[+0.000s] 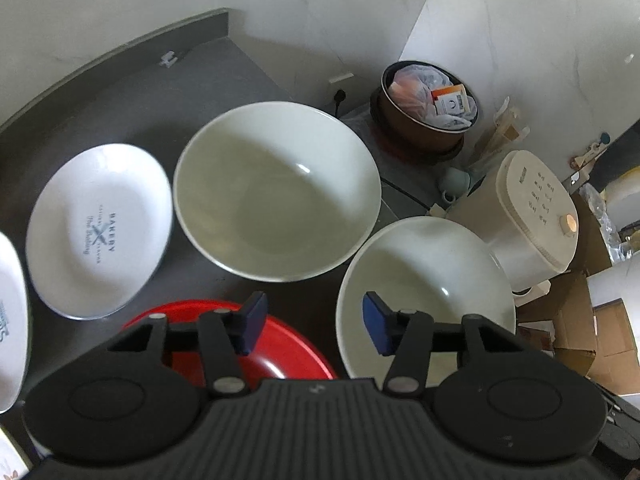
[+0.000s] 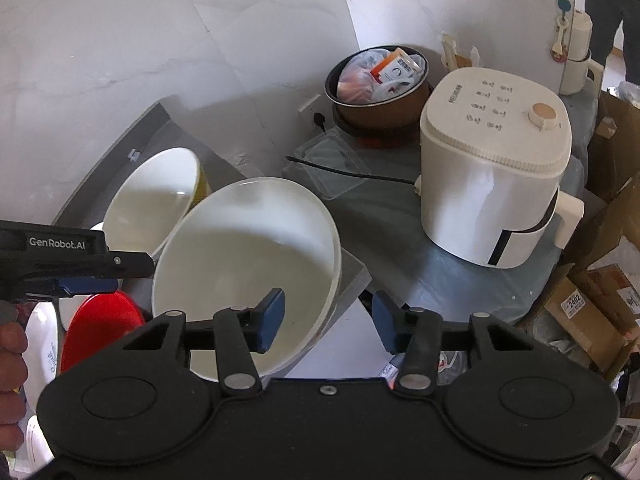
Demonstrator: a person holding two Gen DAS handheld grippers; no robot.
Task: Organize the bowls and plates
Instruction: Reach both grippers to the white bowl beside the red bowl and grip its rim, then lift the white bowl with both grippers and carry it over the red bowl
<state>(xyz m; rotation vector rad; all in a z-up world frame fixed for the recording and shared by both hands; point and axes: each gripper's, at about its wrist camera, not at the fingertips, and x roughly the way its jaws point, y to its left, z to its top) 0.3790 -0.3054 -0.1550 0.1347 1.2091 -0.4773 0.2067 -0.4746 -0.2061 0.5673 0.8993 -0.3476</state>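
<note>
On the dark counter (image 1: 140, 112) stand a large white bowl (image 1: 276, 192), a second white bowl (image 1: 424, 292) to its right, a red bowl (image 1: 288, 356) in front and a printed white plate (image 1: 100, 232) on the left. My left gripper (image 1: 314, 326) hovers open over the gap between the red bowl and the second white bowl, gripping nothing. In the right wrist view my right gripper (image 2: 328, 322) is open astride the right rim of the near white bowl (image 2: 248, 264), one pad inside and one outside, neither pressing. The left gripper's fingers (image 2: 88, 285) reach in from the left above the red bowl (image 2: 100, 328).
A white air fryer (image 2: 492, 184) and a brown pot (image 2: 380, 84) stuffed with bags stand to the right, beside a clear plastic lid (image 2: 332, 164) and a black cord. Cardboard boxes (image 1: 592, 332) lie beyond the counter's right end. Another plate (image 1: 10, 320) shows at the left edge.
</note>
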